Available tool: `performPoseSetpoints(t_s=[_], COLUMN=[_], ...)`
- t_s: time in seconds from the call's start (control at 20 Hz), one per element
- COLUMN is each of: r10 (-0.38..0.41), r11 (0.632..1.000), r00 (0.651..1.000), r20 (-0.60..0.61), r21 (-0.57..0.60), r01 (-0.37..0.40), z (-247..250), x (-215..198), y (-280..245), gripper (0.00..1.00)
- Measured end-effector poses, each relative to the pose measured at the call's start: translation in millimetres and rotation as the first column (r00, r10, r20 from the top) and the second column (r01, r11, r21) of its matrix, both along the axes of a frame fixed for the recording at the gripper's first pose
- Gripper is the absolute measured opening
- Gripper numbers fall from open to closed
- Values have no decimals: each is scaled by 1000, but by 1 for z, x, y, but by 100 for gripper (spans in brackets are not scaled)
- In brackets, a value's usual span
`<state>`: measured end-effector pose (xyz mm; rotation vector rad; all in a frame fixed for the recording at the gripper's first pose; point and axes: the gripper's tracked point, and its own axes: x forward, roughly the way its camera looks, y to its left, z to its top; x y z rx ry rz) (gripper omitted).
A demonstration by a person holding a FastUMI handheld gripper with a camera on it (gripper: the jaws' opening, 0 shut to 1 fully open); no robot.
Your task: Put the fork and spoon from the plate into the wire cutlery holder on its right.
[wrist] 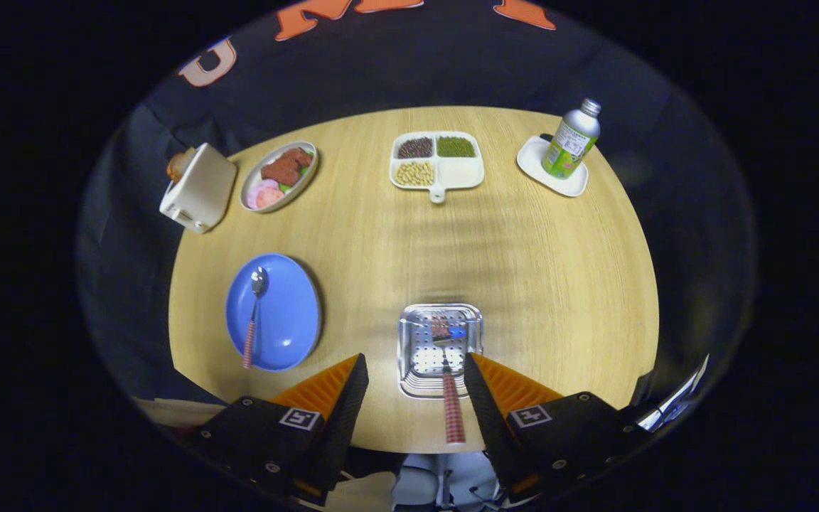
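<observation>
Table (pixel 523 284): a round, pale wood table stands before you, with dark cloth behind it.
Blue plate (pixel 285 313): it lies ahead and left of your fingers, near the table's edge.
Wire cutlery holder (pixel 409 345): it sits just ahead of your fingers, right of the blue plate.
Far items: a toaster (pixel 200 188), a food plate (pixel 279 176), a divided tray (pixel 438 162) of beans, and a bottle (pixel 571 140) on a white dish (pixel 534 160).
Gripper (pixel 413 387): your fingers are spread apart and grasp nothing.
Fork (pixel 450 398): it stands in the holder, its patterned handle leaning back between your fingers, touching neither.
Spoon (pixel 253 313): it lies on the blue plate, bowl away from you, handle past the near rim.
</observation>
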<state>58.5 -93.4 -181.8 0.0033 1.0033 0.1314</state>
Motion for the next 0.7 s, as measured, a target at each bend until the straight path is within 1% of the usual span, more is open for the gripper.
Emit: performPoseSetpoints(t_s=[0.1,0.15,0.2,0.3,0.4,0.5,0.7], r10=[19,26,30,39,50,59,61], r11=[1000,1000,999,999,999,998,995], r00=[995,989,982,968,957,949,947], r20=[97,144,186,248,284,310,316], r21=[2,6,11,3,-2,8,52], r01=[-19,-28,-32,-41,-52,-65,-82], z=[10,13,14,7,-3,-15,-48], x=[3,5,5,4,1,-2,-8], y=[20,33,45,67,92,121,178], gripper=[89,95,97,98,99,98,99])
